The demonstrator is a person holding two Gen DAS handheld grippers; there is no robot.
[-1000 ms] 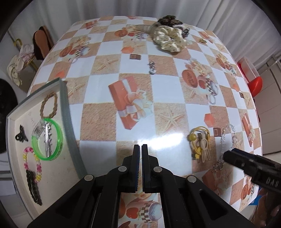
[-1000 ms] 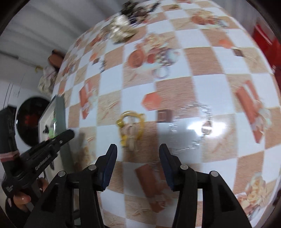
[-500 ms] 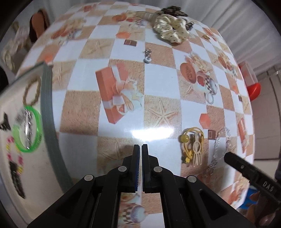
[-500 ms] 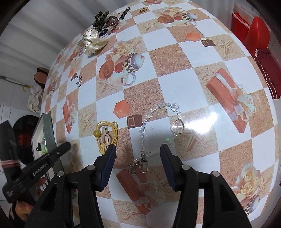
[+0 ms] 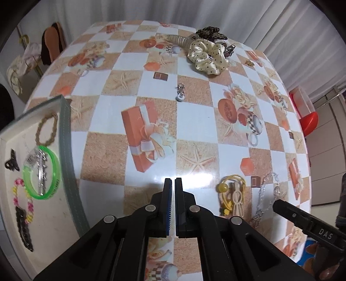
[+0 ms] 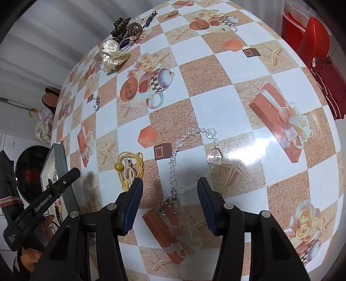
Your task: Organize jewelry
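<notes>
Right tool spread, low over crystal chain; left tool closed.

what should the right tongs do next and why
Probably lower the right tongs and shut them on the clear bead chain. They are open with the chain's clasp end lying between the fingers on the table, and the left tongs are shut and empty.

The table wears a glossy cloth of white and sand-coloured squares, and a bright patch of light reflects on it near its front edge. Behind the table hangs a pale pleated curtain. Right of the table stands a red plastic chair with dark red cloth on it, and left of the table some bags hang.
</notes>
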